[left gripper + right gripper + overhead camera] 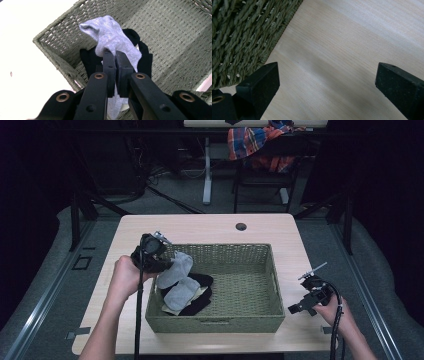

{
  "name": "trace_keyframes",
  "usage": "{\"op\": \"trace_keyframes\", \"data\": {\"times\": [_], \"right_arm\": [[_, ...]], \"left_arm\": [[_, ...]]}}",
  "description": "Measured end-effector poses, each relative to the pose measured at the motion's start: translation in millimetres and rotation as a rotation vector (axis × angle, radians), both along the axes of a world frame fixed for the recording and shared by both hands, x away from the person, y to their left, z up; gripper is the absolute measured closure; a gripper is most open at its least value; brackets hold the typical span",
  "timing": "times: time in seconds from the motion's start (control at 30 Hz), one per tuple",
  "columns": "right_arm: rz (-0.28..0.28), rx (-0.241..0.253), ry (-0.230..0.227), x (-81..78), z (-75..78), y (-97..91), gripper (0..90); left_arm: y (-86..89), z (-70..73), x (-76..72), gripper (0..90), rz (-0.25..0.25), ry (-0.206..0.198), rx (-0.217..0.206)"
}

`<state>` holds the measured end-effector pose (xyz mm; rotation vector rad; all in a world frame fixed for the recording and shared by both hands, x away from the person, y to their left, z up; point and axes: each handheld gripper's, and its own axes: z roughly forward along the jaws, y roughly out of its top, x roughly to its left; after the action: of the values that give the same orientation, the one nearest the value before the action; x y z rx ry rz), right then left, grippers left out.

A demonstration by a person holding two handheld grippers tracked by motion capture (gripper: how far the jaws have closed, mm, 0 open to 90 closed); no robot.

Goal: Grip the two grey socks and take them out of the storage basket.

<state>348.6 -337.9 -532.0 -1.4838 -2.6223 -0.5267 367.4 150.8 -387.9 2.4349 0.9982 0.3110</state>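
From the high view, a green woven basket [220,287] sits in the middle of a pale wooden bench [200,227], and its front wall is close to the near edge of the bench. Bare wood shows all around the basket, with a wide strip at the far side, where a small round hole [241,226] is cut. The left tongs [152,254] are up over the left rim of the basket, and they hold a grey sock [176,269] that hangs down inside. More socks lie in a pile [192,295] in the left part of the basket, some grey and some black. The right part of the basket floor is bare. The right tongs [306,304] are over the bare wood to the right of the basket, near the right edge of the bench. Far behind the bench, a bright checked cloth [257,140] hangs over a chair. In the left gripper view, the two black jaws are pressed tight together on the grey sock [112,37], which sticks up past the tips. Black socks [142,60] lie under it, close to the basket corner [37,41]. In the right gripper view, the two jaws stand far apart with nothing between them. Only plain wood [342,50] lies under them, and the basket wall [242,32] is just beside the left jaw.
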Motion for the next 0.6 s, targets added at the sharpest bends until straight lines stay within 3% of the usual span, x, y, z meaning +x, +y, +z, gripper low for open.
{"op": "trace_keyframes", "data": {"times": [0.13,0.33,0.4,0.57,0.6], "right_arm": [[-0.024,0.007,-0.011,-1.3,-1.3,1.3,4.8],[-0.013,0.018,-0.008,-0.7,-2.1,0.9,4.8],[0.016,-0.001,0.006,0.7,-0.9,0.1,4.7],[0.019,-0.014,0.004,0.8,-1.1,-0.2,4.4],[0.007,0.008,0.006,0.4,-1.7,0.4,4.4]], "left_arm": [[5.7,3.5,-0.8,88.2,0.017,-0.010,-0.011],[14.0,12.0,-4.4,88.2,0.041,-0.029,-0.022],[16.9,14.4,-5.3,88.2,0.043,-0.027,-0.023],[28.3,23.0,-8.3,88.2,0.068,-0.044,-0.043],[31.0,24.6,-9.2,88.2,0.074,-0.051,-0.047]]}}
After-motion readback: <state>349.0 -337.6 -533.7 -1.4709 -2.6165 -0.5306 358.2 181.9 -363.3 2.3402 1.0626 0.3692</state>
